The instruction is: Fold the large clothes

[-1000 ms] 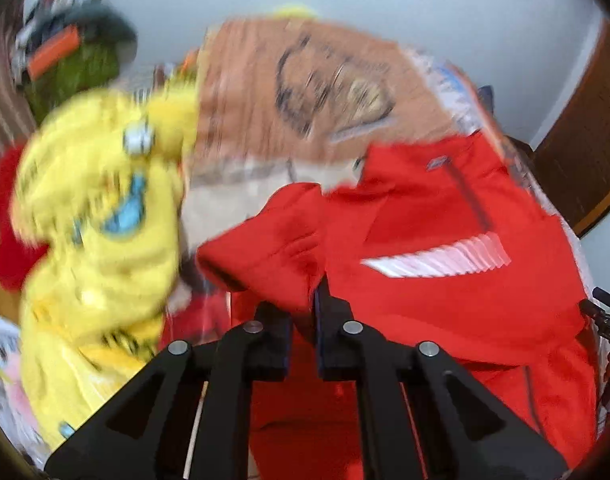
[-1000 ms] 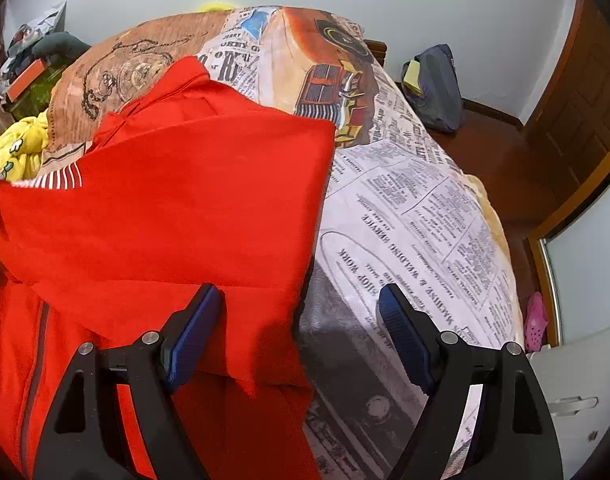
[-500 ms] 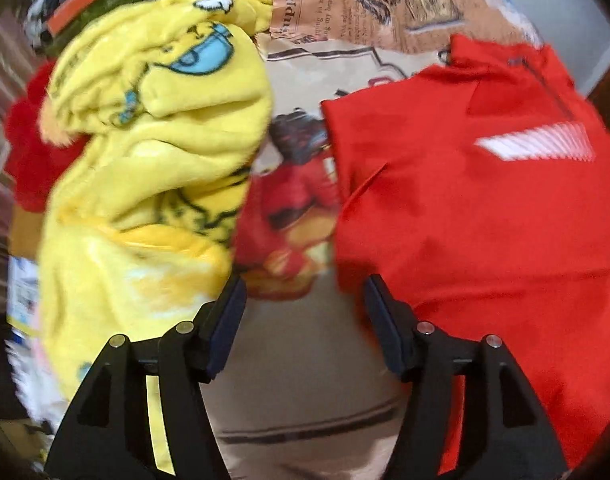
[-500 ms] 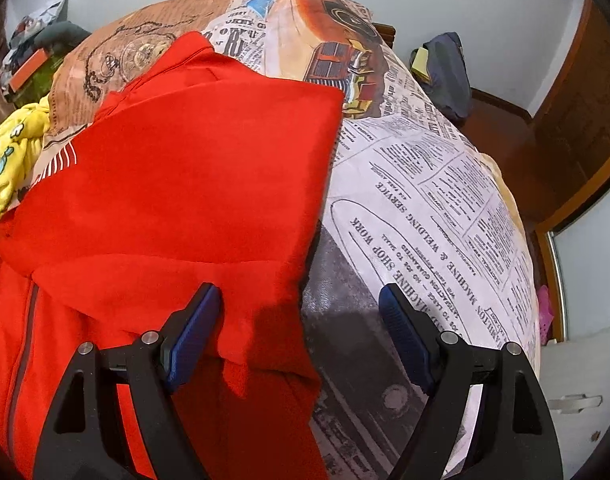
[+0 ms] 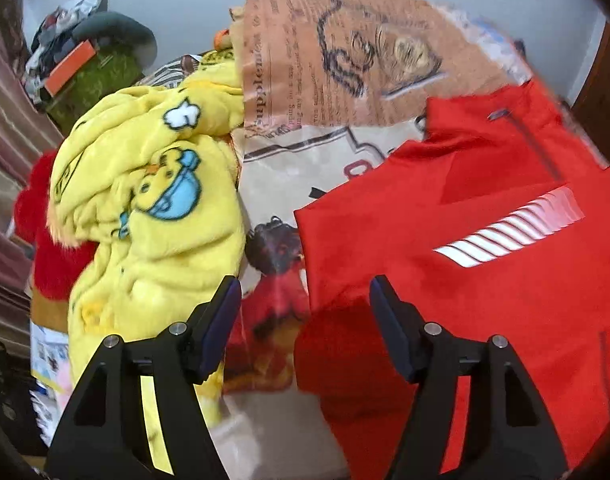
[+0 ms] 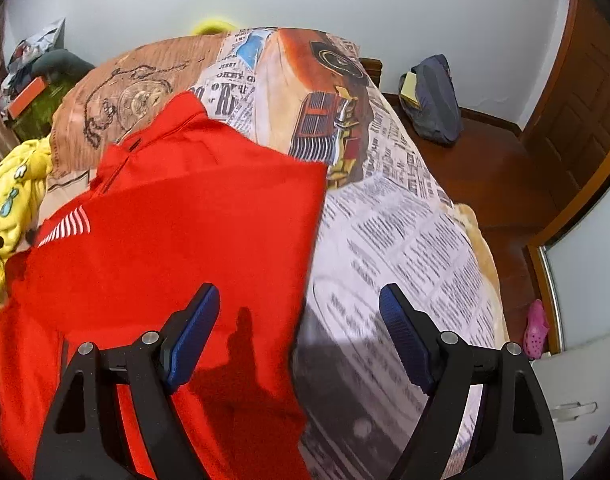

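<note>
A red zip jacket [image 5: 465,240] with white chest stripes lies flat on the printed bedspread [image 5: 345,80], both sleeves folded in over its body. My left gripper [image 5: 303,320] is open and empty, just above the jacket's left edge. In the right wrist view the jacket [image 6: 185,232] fills the left half. My right gripper [image 6: 299,328] is open and empty above the jacket's right edge, which runs between its fingers.
A heap of yellow fleece [image 5: 153,216] with cartoon ducks lies left of the jacket, with red fabric [image 5: 45,240] behind it. The bed's right edge drops to a wooden floor with a dark bag [image 6: 433,100] and a pink shoe [image 6: 537,328].
My left gripper let go of the red sleeve it held, opened and drew back. The sleeve now lies folded on the jacket. My right gripper stayed open and rose a little.
</note>
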`<move>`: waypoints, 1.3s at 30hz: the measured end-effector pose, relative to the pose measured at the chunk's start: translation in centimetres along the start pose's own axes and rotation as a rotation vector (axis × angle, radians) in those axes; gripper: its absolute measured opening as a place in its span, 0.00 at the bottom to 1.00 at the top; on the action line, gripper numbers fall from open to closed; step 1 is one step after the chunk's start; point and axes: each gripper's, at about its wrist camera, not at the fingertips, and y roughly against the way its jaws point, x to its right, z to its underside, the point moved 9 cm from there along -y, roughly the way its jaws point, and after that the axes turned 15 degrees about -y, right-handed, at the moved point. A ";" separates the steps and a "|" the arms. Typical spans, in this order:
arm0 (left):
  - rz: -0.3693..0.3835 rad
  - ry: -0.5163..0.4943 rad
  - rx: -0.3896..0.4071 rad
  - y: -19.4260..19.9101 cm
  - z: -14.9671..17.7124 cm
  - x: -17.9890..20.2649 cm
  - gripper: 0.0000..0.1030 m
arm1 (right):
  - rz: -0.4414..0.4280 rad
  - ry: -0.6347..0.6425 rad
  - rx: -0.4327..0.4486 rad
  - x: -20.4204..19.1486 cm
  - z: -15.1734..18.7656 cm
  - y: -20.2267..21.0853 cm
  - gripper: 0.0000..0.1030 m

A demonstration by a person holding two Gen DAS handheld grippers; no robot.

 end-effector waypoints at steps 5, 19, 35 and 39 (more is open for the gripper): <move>-0.015 0.018 -0.142 -5.8 1.6 -0.2 0.64 | 0.045 0.036 -0.061 -1.0 0.8 -3.4 0.77; 0.008 0.285 -0.123 -7.4 3.3 -5.9 0.66 | 0.041 0.065 -0.049 -0.7 2.4 -4.7 0.79; -0.067 0.180 -0.019 0.2 3.5 -7.8 0.66 | 0.026 0.046 -0.040 -0.3 2.2 -4.9 0.83; -0.038 0.059 -0.064 -2.1 1.9 -3.6 0.70 | 0.033 0.044 -0.041 -0.3 2.2 -4.9 0.85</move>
